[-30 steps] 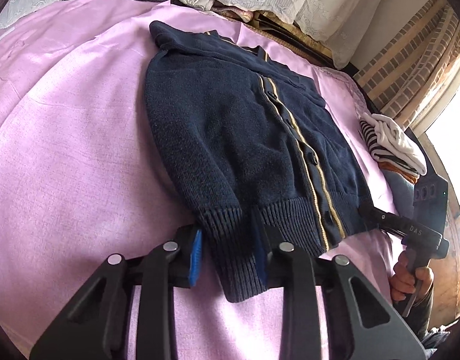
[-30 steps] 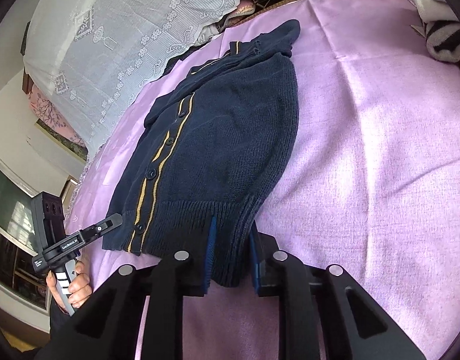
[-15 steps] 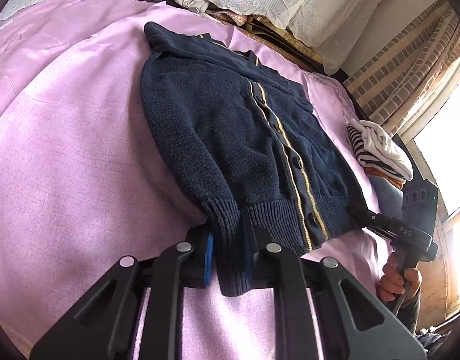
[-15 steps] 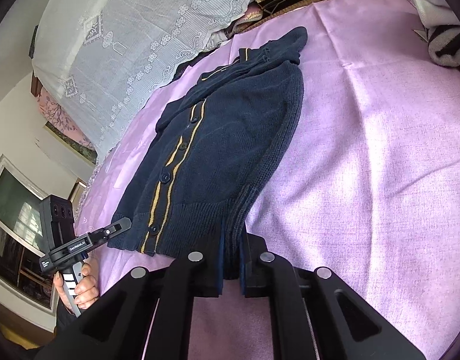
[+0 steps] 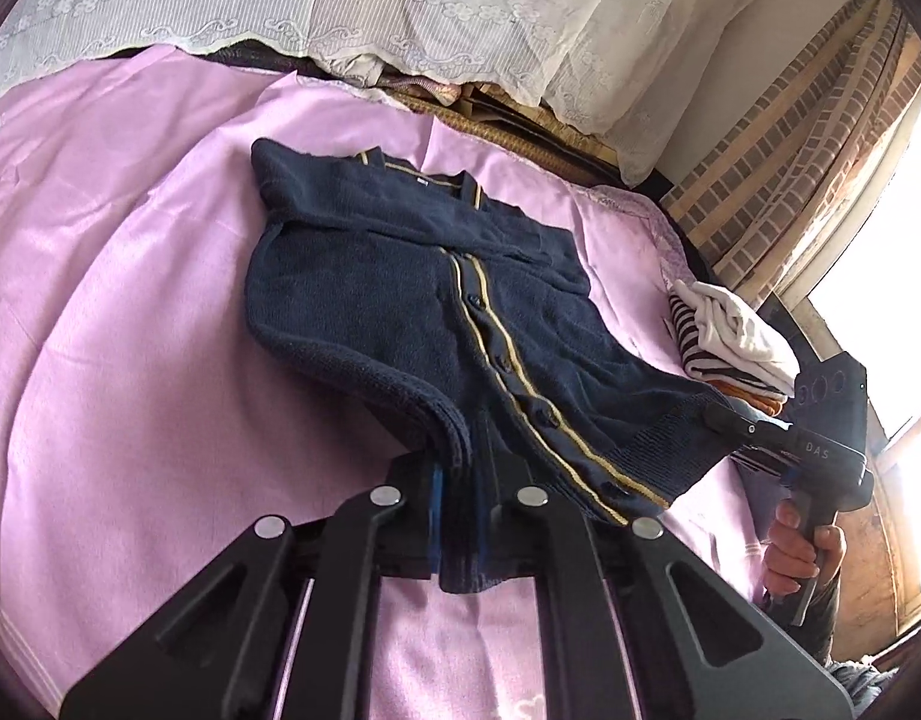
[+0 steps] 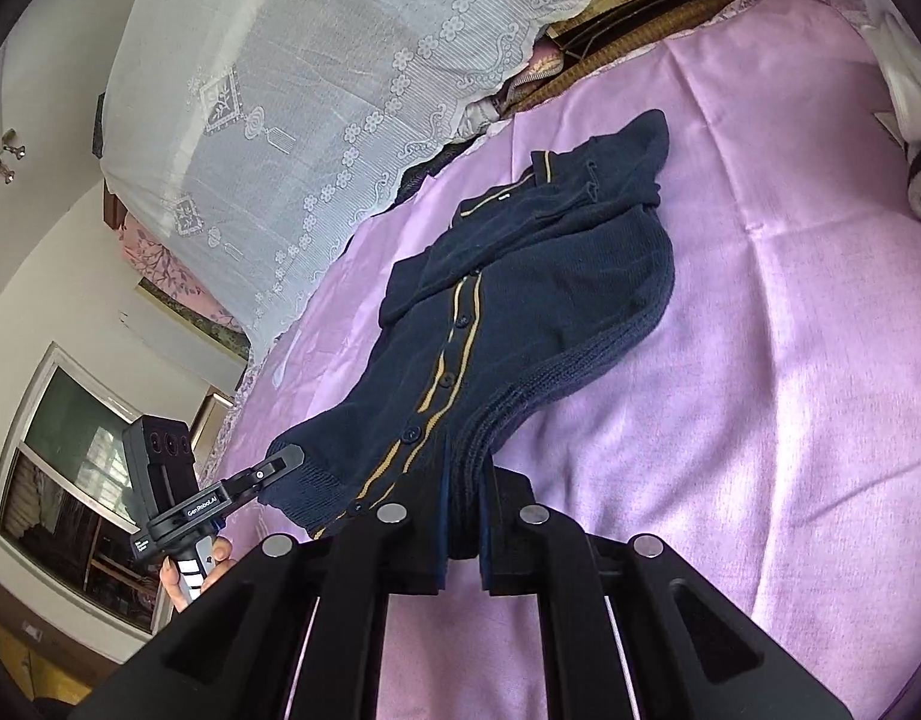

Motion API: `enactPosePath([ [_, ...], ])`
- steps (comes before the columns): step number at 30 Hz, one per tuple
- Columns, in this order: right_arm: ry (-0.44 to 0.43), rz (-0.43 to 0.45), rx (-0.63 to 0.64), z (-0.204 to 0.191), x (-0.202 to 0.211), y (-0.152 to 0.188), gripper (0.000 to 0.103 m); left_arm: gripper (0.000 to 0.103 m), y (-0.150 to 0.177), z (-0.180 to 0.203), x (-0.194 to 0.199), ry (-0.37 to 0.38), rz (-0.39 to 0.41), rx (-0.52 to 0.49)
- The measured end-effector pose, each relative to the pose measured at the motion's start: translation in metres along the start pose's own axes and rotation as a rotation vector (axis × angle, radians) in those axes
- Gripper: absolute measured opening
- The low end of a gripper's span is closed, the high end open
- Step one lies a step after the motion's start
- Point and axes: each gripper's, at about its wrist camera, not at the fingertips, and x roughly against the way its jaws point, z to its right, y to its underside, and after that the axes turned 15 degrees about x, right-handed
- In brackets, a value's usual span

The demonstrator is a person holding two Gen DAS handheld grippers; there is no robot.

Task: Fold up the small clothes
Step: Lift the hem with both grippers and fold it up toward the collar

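1. Cardigan: a small navy knitted cardigan with a yellow-striped button band lies on a pink-lilac bedsheet, collar at the far end, its near hem raised off the sheet.
2. The left gripper, black with blue pads, is clenched on the ribbed hem at one bottom corner; its jaws have just been closing, with the knit between them.
3. The right gripper is clamped on the opposite bottom corner of the hem, knit bunched between its pads.
4. Each gripper shows in the other's view, a hand wrapped round its handle.
5. A folded pile of white and striped clothes sits near the sheet's edge, apart from the cardigan.
6. White lace fabric hangs beyond the bed.
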Motion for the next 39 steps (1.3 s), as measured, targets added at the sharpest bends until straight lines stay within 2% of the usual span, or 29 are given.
enactPosePath([
  [10, -0.054, 0.080, -0.045, 0.011, -0.009, -0.069, 0.008, 0.007, -0.066, 0.029, 0.003, 0.015, 0.113, -0.001],
  [21, -0.064, 0.131, -0.101, 0.044, -0.056, -0.145, 0.008, 0.007, -0.136, 0.044, -0.037, -0.058, 0.171, -0.034],
  [31, -0.062, 0.111, -0.187, 0.097, -0.121, -0.185, 0.008, 0.007, -0.189, 0.022, -0.112, -0.109, 0.154, 0.045],
  [39, 0.019, 0.055, -0.244, 0.135, -0.168, -0.189, 0.008, 0.007, -0.203, -0.013, -0.168, -0.197, 0.101, 0.135],
])
